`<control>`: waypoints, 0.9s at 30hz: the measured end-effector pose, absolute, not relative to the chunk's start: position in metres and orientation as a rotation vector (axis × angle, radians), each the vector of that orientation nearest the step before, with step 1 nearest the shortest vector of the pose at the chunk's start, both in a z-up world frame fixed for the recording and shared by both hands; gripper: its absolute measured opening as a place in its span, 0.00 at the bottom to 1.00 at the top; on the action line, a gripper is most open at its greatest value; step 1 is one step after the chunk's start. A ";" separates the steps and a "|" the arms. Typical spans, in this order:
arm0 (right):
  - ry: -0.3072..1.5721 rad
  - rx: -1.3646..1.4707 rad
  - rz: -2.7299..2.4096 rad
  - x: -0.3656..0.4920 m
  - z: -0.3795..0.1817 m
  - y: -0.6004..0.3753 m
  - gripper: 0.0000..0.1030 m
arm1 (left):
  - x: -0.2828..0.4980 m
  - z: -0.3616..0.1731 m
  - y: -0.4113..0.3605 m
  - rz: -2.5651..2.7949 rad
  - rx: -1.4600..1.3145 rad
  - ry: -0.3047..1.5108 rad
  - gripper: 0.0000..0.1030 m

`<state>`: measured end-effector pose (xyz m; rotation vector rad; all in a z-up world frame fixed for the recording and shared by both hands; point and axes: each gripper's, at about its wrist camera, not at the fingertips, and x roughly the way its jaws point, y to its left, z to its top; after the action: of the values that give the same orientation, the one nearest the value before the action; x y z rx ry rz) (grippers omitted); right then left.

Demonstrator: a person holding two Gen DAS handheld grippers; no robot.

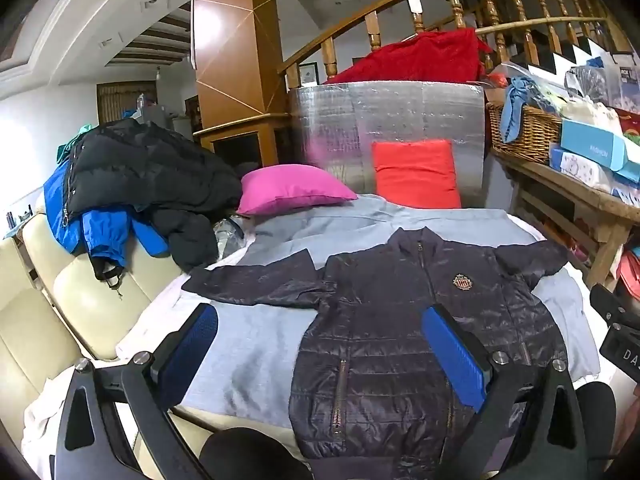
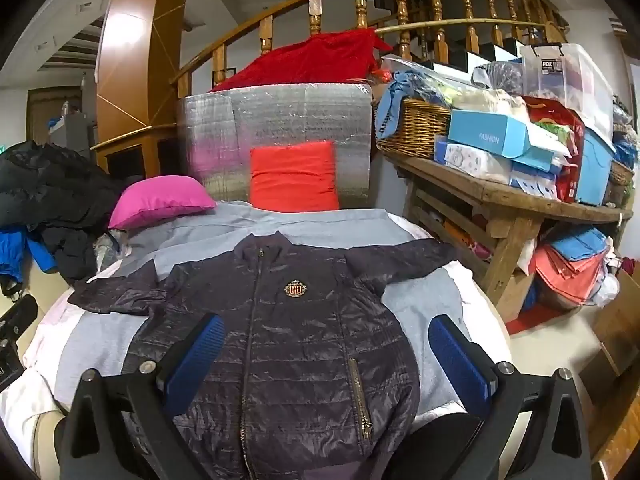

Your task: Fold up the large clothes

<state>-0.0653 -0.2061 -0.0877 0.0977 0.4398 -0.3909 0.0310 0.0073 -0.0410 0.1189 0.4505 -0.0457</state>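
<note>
I am holding the left gripper [image 1: 320, 354] and right gripper [image 2: 326, 360] wide open, empty, above the jacket [image 2: 288, 340], which is lying collar-away, lengthwise ahead.

Jacket [image 2: 288, 344] hem — cut off below; chest crest [image 2: 295, 289] unreadable

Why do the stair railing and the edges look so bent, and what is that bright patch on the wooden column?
Left wrist view: fisheye lens bows the railing, corners go black, glare on the column. Right wrist view: same bending, glare on column; jacket sharp.
</note>
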 end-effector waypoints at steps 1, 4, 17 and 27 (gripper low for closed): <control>0.441 0.099 -0.392 -0.065 -0.088 -0.209 1.00 | 0.031 -0.041 0.006 -0.046 0.121 0.450 0.99; 0.443 0.105 -0.395 -0.064 -0.089 -0.220 1.00 | 0.031 -0.042 0.002 -0.051 0.127 0.450 0.99; 0.456 0.127 -0.400 -0.065 -0.093 -0.224 1.00 | 0.033 -0.043 -0.008 -0.055 0.143 0.454 0.99; 0.447 0.125 -0.407 -0.065 -0.095 -0.227 1.00 | 0.035 -0.045 -0.013 -0.062 0.153 0.455 0.99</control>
<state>-0.0647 -0.2273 -0.0954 0.1253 0.4468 -0.4066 0.0353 -0.0125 -0.0446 0.1531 0.4546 -0.0622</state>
